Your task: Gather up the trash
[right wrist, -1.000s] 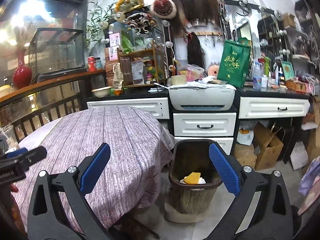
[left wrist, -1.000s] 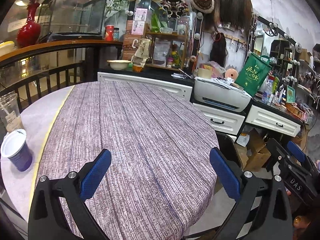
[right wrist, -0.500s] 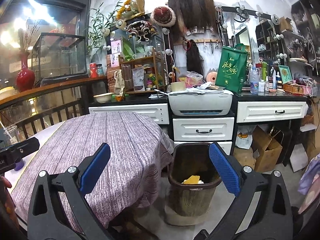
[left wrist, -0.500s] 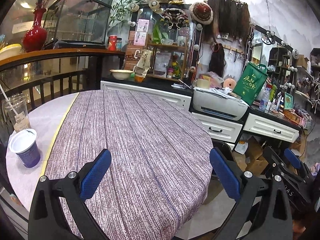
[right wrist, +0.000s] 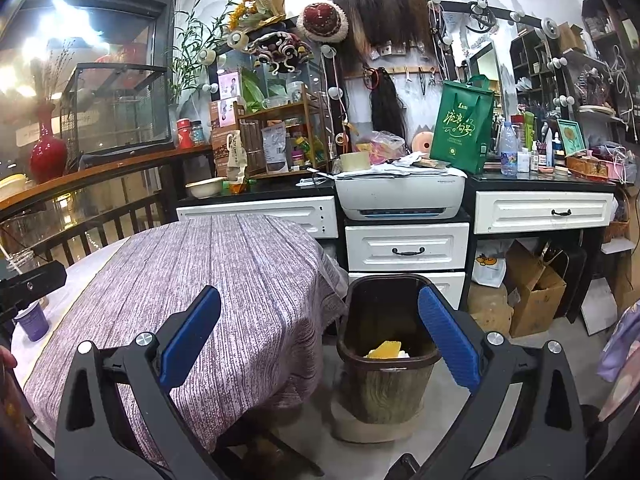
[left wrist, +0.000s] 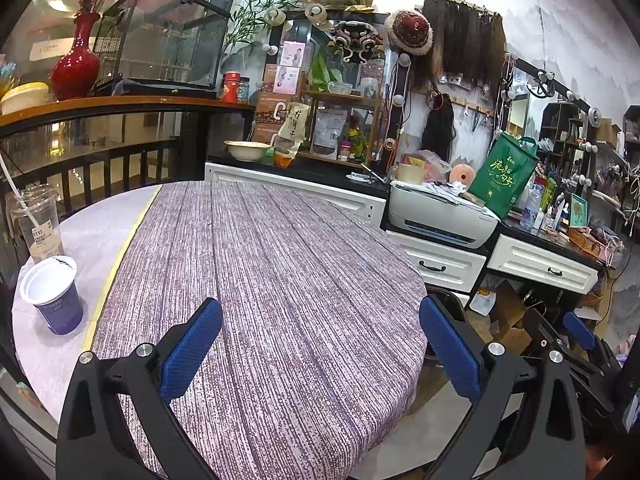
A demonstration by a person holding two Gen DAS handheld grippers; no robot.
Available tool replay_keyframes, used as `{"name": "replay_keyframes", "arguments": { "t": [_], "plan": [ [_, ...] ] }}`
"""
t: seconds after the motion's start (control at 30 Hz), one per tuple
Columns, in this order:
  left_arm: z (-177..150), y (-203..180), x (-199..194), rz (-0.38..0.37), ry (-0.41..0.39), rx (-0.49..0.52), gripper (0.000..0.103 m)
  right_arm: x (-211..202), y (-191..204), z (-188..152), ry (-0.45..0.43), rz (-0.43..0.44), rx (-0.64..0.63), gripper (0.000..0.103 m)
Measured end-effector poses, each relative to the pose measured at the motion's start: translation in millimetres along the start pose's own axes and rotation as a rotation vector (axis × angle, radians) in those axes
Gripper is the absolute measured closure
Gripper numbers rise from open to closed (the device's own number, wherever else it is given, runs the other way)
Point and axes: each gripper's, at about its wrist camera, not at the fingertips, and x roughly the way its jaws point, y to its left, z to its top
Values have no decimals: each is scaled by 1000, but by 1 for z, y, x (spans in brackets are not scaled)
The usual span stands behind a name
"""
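A blue paper cup (left wrist: 52, 294) with a white inside stands at the table's left edge, beside a clear plastic cup (left wrist: 36, 226) with a straw. My left gripper (left wrist: 320, 344) is open and empty above the near part of the round table (left wrist: 280, 264). My right gripper (right wrist: 320, 340) is open and empty, to the right of the table, above and in front of a dark trash bin (right wrist: 386, 352) that holds yellow and white scraps (right wrist: 385, 350). The blue cup also shows in the right wrist view (right wrist: 33, 320).
White drawers (right wrist: 406, 246) with a printer (right wrist: 400, 194) on top stand behind the bin. Cardboard boxes (right wrist: 534, 294) sit on the floor at the right. A wooden railing (left wrist: 100, 152) curves behind the table. The table's purple cloth (right wrist: 256, 280) hangs beside the bin.
Both grippers have drawn back and risen a little; more of the table and both cups now show in the left view. Both stay open and empty.
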Motion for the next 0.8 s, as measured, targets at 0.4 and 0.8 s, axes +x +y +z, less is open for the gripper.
{"name": "replay_keyframes", "arguments": {
  "t": [0.4,0.8],
  "plan": [
    [0,-2,0,5,4,3,6,0,1,-1,7,-1,-5,6],
    [-1,-2,-1,6,4,3,5,0,0,-1,14,0,0,6]
  ]
}}
